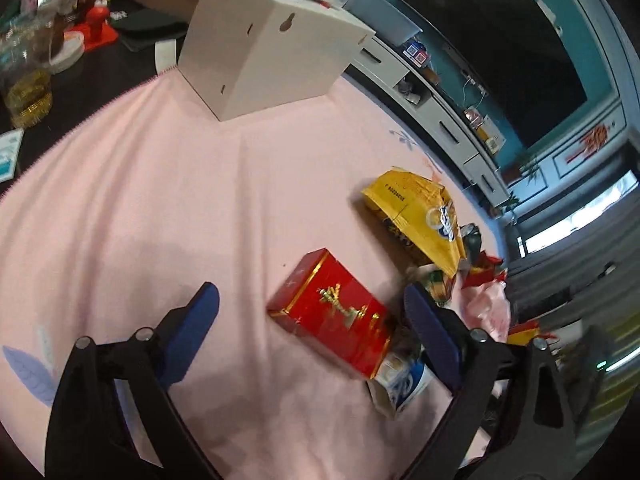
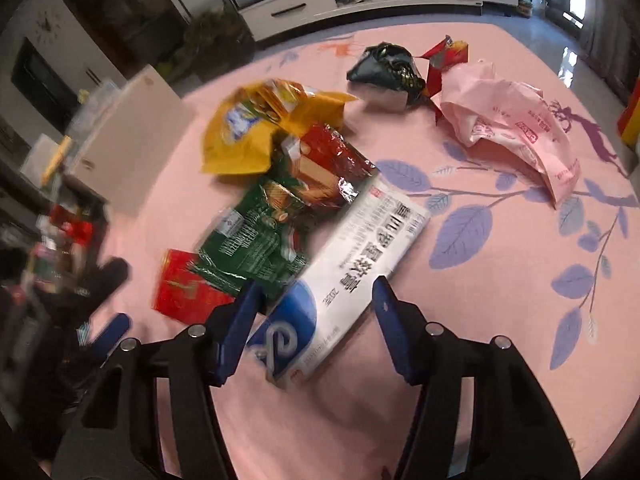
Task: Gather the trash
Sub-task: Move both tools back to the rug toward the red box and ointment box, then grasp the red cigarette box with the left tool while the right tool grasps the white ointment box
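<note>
Blue pads stand wide apart on both tools, neither holding anything. The right gripper (image 2: 316, 300) straddles the near end of the white and blue carton (image 2: 352, 256), which lies flat on the pink cloth (image 2: 480, 320) with a green wrapper (image 2: 256, 240) overlapping its far left edge. To lift cleanly, close across the carton's narrow width, clear of that wrapper. The left gripper (image 1: 312, 304) hovers over the red box (image 1: 336, 312); the white bin (image 1: 272, 52) sits well beyond.
</note>
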Available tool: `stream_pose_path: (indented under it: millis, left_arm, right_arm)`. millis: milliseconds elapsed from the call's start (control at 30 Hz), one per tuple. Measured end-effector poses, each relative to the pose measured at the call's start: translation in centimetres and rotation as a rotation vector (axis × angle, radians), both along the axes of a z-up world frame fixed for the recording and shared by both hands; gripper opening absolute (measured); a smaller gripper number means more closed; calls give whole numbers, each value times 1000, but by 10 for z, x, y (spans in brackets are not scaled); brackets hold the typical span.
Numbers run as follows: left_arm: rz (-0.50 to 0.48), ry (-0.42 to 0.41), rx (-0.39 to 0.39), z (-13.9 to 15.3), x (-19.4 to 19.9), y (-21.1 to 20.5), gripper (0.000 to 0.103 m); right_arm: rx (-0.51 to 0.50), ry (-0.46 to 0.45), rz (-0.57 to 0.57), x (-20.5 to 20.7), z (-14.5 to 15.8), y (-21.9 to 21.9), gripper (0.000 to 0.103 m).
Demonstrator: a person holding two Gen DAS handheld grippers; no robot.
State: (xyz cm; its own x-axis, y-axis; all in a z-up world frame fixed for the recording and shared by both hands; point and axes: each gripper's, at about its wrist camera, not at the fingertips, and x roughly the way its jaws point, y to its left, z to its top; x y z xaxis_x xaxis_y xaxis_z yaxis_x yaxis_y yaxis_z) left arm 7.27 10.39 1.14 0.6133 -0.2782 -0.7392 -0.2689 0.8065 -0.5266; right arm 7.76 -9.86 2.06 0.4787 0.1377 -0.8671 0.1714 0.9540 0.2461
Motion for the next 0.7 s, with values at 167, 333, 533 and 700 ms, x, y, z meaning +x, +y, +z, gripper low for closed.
stream_pose_path:
  millis: [167, 333, 533, 700]
  left_arm:
    - [15, 41, -21, -9, 8, -5, 89]
    - [-4, 51, -14, -8, 16, -25, 89]
    - [-12, 88, 97, -12, 25, -51, 89]
    - [-11, 105, 162, -14, 31, -66, 87]
  right_arm:
    - [-51, -3, -20, 2, -7, 4, 60]
    - [-44, 37, -47, 1, -16, -4, 60]
    - [-62, 13, -37, -3, -14, -7, 50]
    - [-20, 14, -71, -12, -10, -27, 42]
